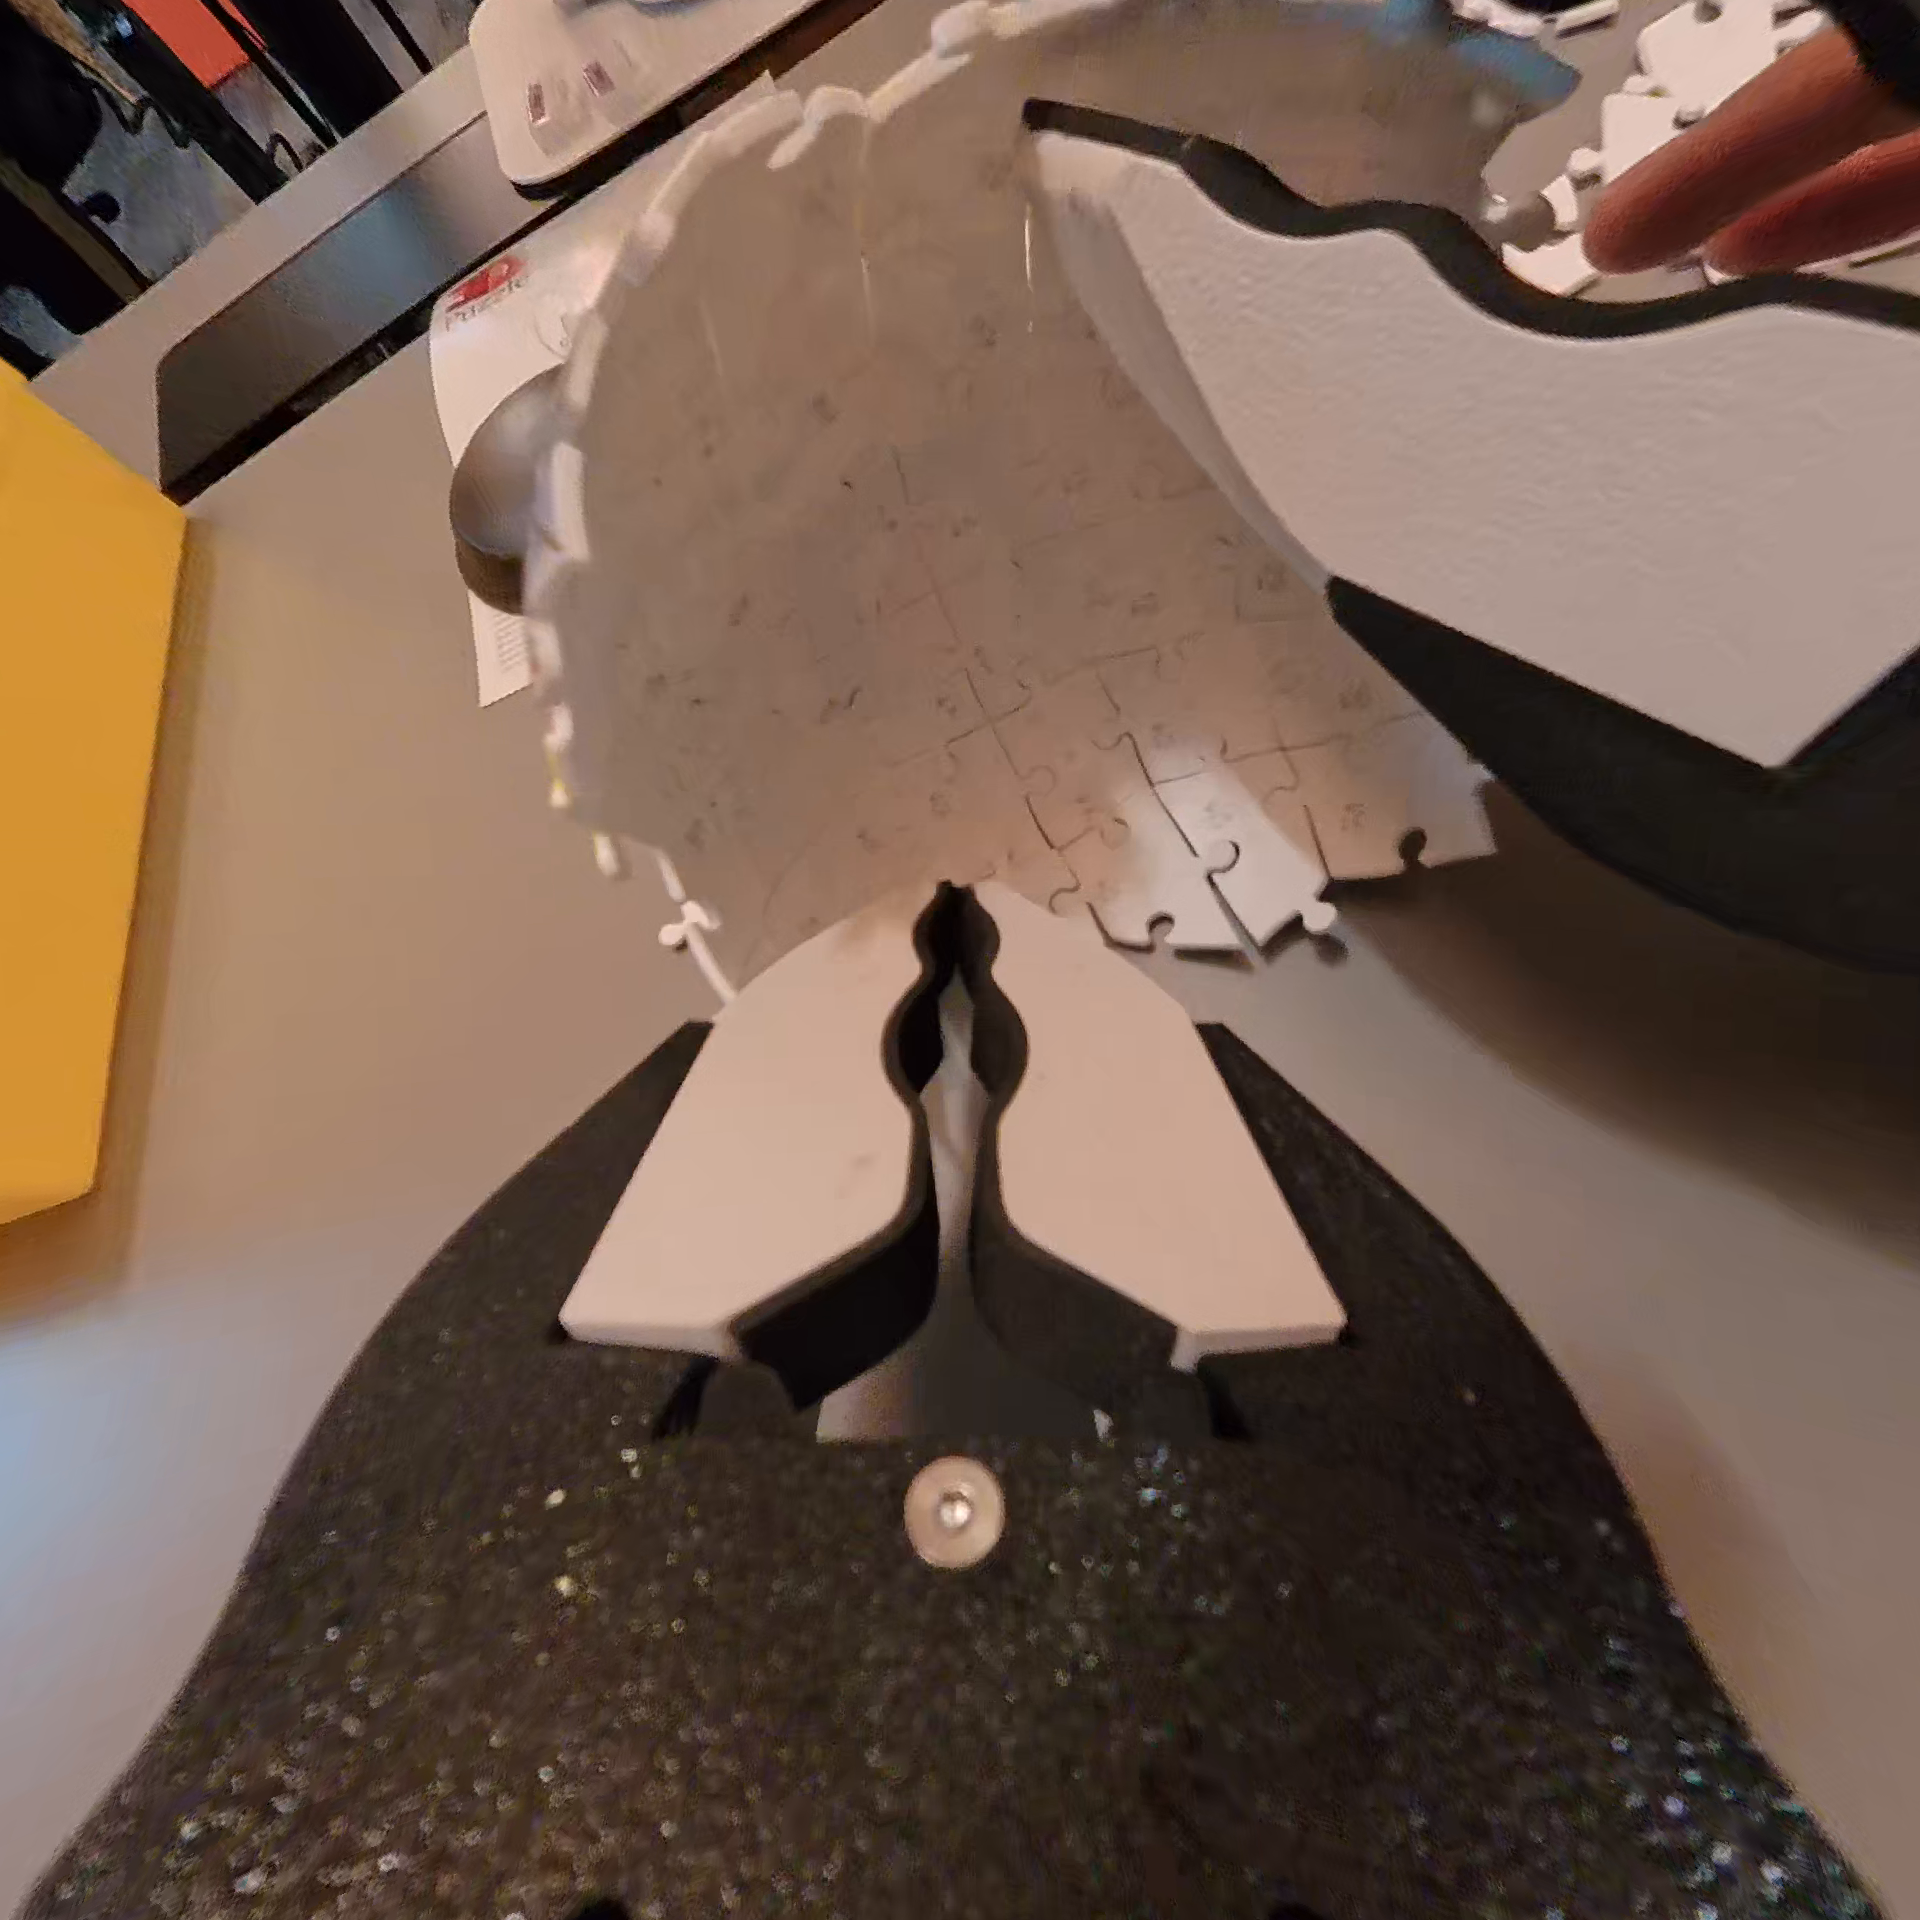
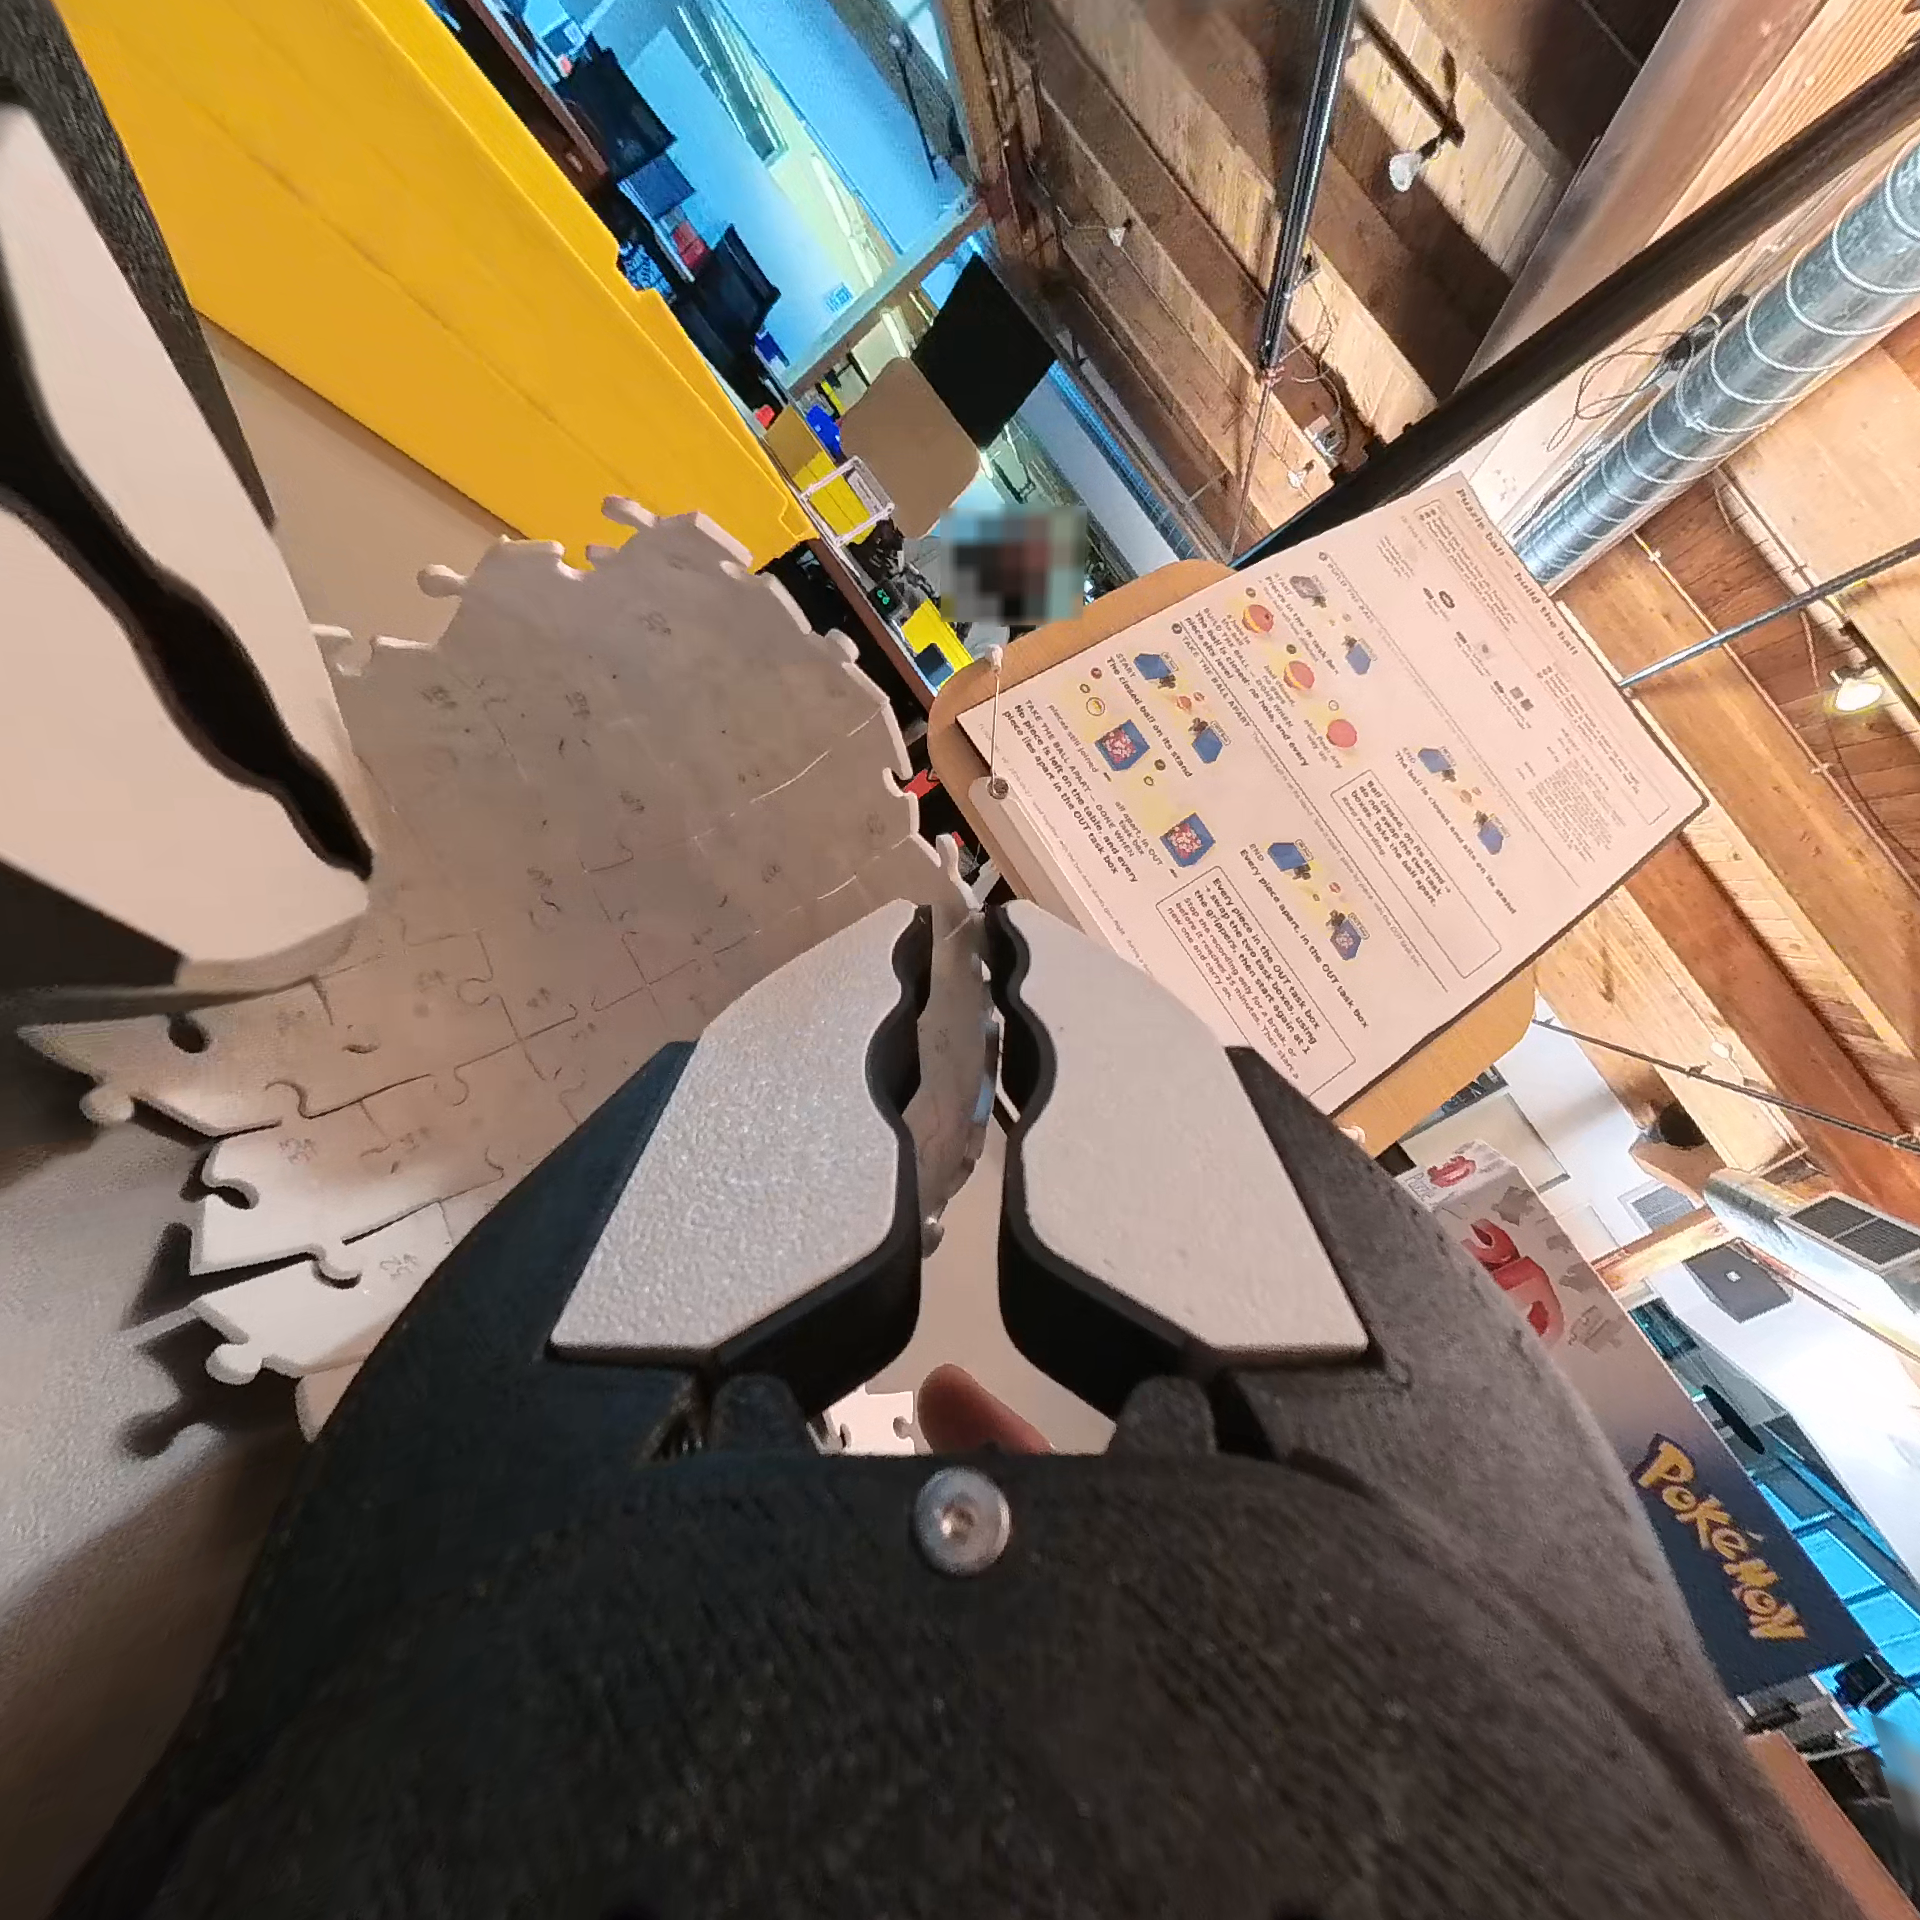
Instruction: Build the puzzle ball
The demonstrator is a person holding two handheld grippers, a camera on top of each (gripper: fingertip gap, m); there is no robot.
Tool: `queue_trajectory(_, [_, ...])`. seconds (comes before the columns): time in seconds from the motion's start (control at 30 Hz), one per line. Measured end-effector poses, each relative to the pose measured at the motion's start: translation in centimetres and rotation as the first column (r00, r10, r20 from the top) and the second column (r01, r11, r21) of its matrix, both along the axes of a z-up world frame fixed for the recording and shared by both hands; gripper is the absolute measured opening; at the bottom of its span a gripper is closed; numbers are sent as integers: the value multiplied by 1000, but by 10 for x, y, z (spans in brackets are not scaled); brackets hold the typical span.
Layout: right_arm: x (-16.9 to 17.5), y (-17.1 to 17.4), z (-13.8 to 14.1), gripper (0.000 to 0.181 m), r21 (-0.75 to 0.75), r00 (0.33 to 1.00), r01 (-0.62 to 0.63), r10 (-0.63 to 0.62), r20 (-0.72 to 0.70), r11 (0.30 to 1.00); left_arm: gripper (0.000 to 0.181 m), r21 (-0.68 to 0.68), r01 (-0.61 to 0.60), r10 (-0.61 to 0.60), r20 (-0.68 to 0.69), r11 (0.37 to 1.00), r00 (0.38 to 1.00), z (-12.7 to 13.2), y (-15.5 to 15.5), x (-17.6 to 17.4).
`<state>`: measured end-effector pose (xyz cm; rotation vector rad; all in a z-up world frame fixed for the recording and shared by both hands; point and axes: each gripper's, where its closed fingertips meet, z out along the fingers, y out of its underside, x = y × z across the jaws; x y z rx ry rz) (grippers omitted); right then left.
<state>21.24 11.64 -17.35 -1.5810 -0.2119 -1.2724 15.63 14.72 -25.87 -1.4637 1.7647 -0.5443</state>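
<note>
The puzzle ball is a partly built curved shell (image 1: 883, 582) of joined pieces, its white inner side facing me, held up above the table. My left gripper (image 1: 951, 925) is shut on the shell's lower edge. My right gripper (image 2: 956, 935) is shut on another edge of the same shell (image 2: 623, 831). One of the right gripper's fingers (image 1: 1455, 436) reaches in from the upper right of the left wrist view. The left gripper's fingers (image 2: 145, 821) show at the left of the right wrist view. Loose white pieces (image 1: 1662, 135) lie on the table behind.
A yellow box (image 1: 73, 779) stands at the left, and yellow bins (image 2: 416, 260) line the table's side. A printed sheet with a silver ball picture (image 1: 499, 488) lies behind the shell. A hand (image 1: 1766, 187) is at the upper right. An instruction sheet on a clipboard (image 2: 1299, 790) stands nearby. The tips of one gripper are about 10 cm away from the tips of the other.
</note>
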Motion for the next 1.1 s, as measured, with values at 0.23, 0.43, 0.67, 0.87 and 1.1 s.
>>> queue_trajectory(0.23, [-1,1,1,10,1,1000,-1,1,3,1000,0,-17,40,-40,-24,999,999,-6,-6,2])
queue_trajectory(0.43, [1,0,0,11,12,1000,-2,2,-20,1000,0,-31,59,-61,-59,998,996,-17,-13,12])
queue_trajectory(0.67, [1,0,0,10,18,1000,-5,6,-27,1000,0,-70,48,-57,-131,996,990,-24,-14,14])
queue_trajectory(0.87, [3,0,0,11,22,999,-3,3,-40,1000,0,3,36,-36,-144,999,989,-24,-14,17])
queue_trajectory(1.1, [2,-1,1,10,19,1000,-1,1,-29,1000,0,-103,-1,-7,-81,995,997,-16,-9,13])
